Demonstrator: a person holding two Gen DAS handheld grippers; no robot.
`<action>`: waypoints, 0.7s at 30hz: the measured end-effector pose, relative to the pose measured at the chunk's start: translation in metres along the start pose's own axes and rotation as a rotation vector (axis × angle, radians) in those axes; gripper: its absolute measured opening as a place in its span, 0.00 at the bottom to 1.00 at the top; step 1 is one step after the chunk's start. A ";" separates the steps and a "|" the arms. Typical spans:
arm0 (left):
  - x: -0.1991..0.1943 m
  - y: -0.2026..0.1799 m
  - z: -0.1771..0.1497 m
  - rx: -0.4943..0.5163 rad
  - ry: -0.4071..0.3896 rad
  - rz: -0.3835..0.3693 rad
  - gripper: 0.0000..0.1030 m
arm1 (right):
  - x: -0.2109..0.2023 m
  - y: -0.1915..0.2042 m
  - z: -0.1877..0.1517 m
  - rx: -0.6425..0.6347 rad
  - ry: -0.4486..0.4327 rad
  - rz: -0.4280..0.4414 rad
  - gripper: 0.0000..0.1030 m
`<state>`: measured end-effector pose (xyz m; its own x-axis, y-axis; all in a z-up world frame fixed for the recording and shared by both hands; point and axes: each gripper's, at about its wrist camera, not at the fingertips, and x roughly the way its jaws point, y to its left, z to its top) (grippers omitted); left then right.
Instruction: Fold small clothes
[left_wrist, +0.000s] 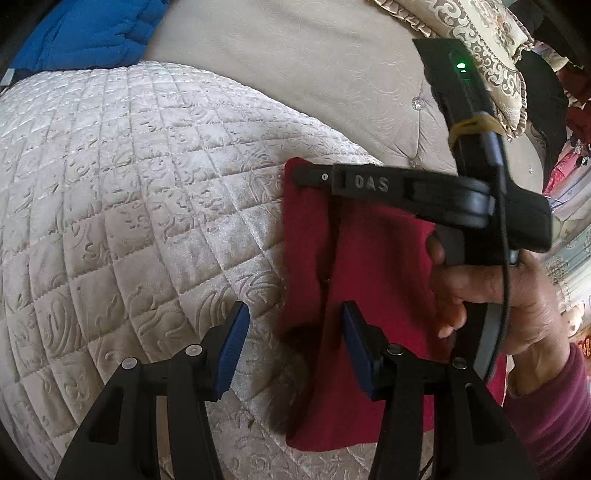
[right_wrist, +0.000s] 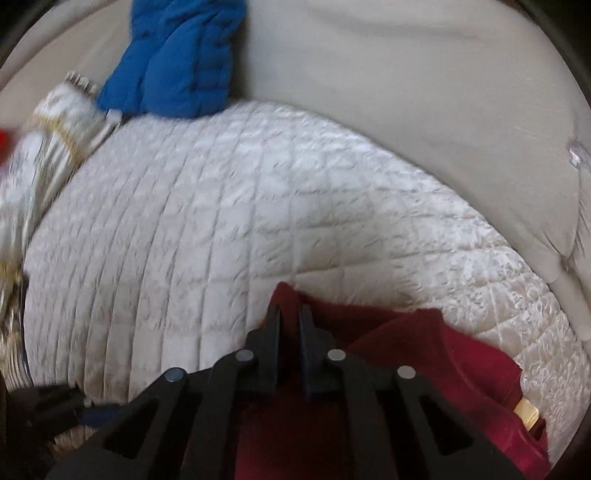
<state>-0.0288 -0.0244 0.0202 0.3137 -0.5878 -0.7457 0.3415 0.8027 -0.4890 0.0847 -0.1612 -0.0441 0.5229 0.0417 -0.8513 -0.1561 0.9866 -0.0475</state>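
Observation:
A dark red small garment lies on the quilted cream sofa cushion. My left gripper is open, its blue pads straddling the garment's left edge from above. My right gripper reaches in from the right and pinches the garment's far left corner, lifted a little. In the right wrist view the right gripper is shut on a raised fold of the red garment, which drapes to the right with a tan label showing.
A blue padded jacket lies at the back left on the sofa; it also shows in the left wrist view. A patterned ruffled cushion sits at the back right. A fringed cream cloth hangs at the left.

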 end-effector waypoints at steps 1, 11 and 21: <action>0.001 0.000 0.000 -0.001 0.002 0.002 0.29 | 0.003 -0.002 0.000 0.023 -0.005 0.004 0.08; 0.003 -0.002 0.003 -0.003 0.000 0.007 0.30 | -0.075 -0.025 -0.033 0.209 -0.184 0.083 0.31; 0.004 0.000 0.003 -0.010 -0.003 0.014 0.32 | -0.032 -0.028 -0.045 0.245 -0.119 -0.039 0.29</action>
<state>-0.0252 -0.0274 0.0182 0.3210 -0.5770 -0.7510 0.3283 0.8116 -0.4832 0.0351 -0.1977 -0.0394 0.6213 0.0070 -0.7835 0.0660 0.9959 0.0612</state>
